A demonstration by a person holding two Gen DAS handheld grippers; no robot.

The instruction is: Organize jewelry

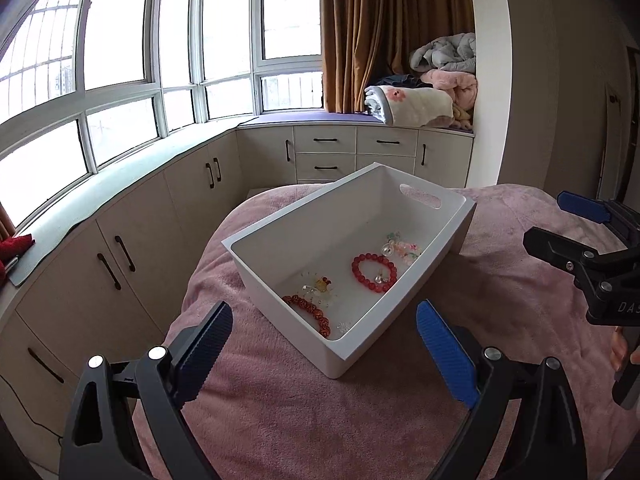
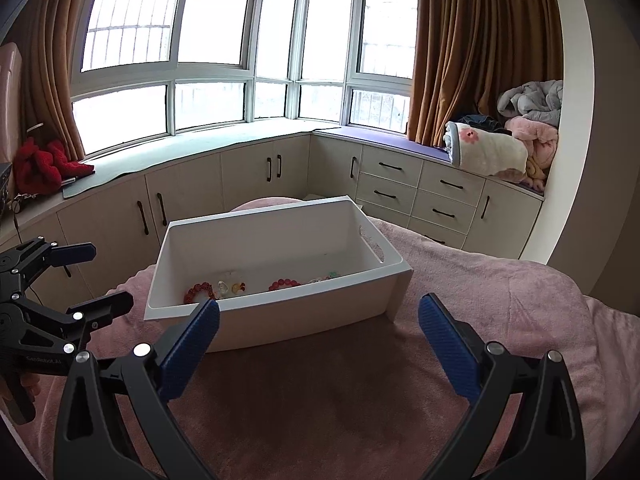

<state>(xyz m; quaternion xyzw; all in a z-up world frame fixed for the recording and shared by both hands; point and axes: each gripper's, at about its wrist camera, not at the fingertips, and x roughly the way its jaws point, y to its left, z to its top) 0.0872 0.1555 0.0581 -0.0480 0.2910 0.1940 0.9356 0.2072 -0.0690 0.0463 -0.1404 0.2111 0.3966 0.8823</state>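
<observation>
We are holding the left gripper [image 1: 324,344] above the pink blanket [image 1: 280,412] on the bed, its blue pads spread wide with nothing between them. Just ahead of it, the white bin [image 1: 440,232] is sitting on the blanket, its near corner reaching into the gap between our fingers without touching them. The bin has a handle slot in the wall farthest from us.

Inside the bin, several pieces of jewelry are lying loose on the floor. Nearest the left gripper, a dark red woven bracelet [image 1: 308,312] is curving along the near wall. Just beyond it, a clear and yellow trinket [image 1: 320,286] is resting, though we cannot make out quite what it is. Farther in, a red bead bracelet [image 1: 374,272] is lying flat as a closed ring, with a small clear charm inside it. Beyond that, toward the handle wall, a pastel bead bracelet [image 1: 402,248] is lying bunched.

We are holding the right gripper [image 2: 319,332] off to the right of the left one, also spread wide and gripping nothing, hovering over the blanket just short of the bin's long wall. From here the jewelry is showing only partly over the rim.
</observation>
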